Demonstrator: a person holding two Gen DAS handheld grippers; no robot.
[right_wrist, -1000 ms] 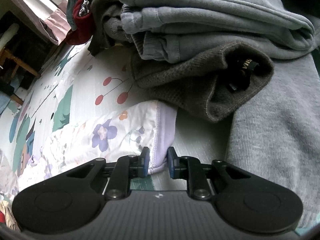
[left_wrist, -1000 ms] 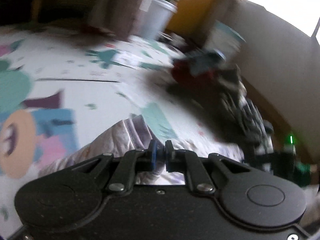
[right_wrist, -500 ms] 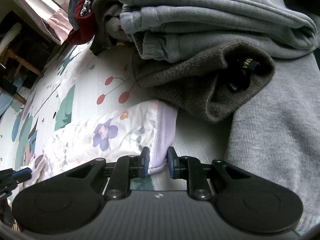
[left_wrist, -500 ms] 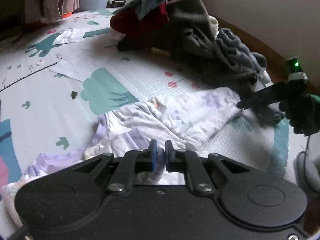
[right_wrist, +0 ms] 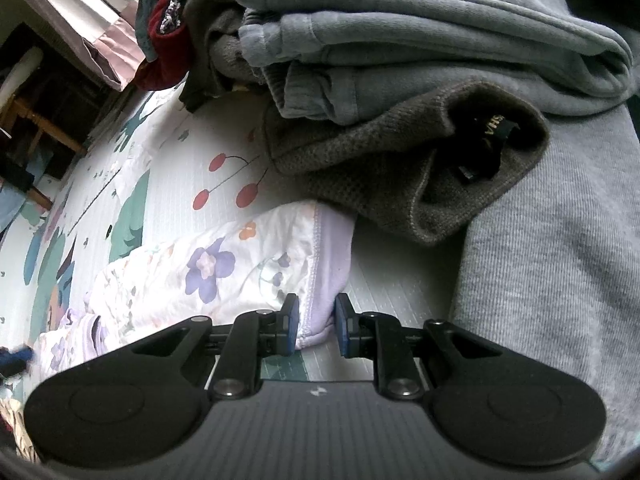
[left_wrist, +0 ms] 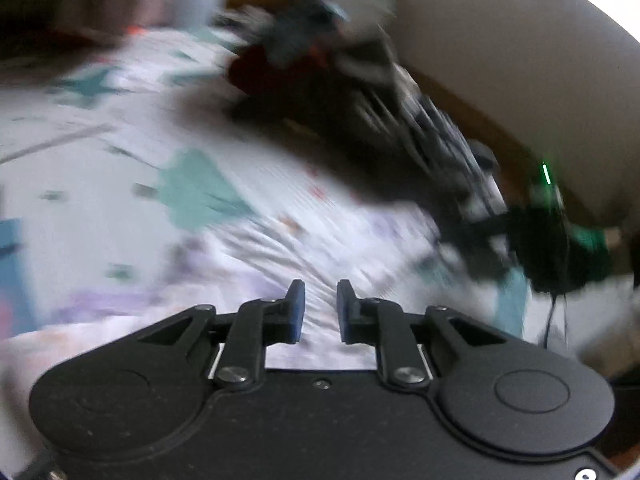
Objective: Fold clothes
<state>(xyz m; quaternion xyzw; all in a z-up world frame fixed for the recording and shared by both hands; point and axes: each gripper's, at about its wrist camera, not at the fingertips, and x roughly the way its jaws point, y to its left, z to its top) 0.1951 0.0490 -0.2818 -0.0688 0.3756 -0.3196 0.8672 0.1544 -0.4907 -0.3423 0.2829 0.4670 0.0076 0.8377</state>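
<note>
White floral garment (right_wrist: pixel 224 268), lilac hem, crumpled flat on mat.

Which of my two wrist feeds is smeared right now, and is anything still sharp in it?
Left wrist view: mat and clothes pile motion-blurred; only the left gripper body stays crisp. Right wrist view: sharp, evenly lit, fisheye bending at edges; floral garment clear.

One floral garment (right_wrist: pixel 224 268), one clothes pile (right_wrist: pixel 400 80), one play mat (right_wrist: pixel 180 184), two grippers (right_wrist: pixel 316 324)
</note>
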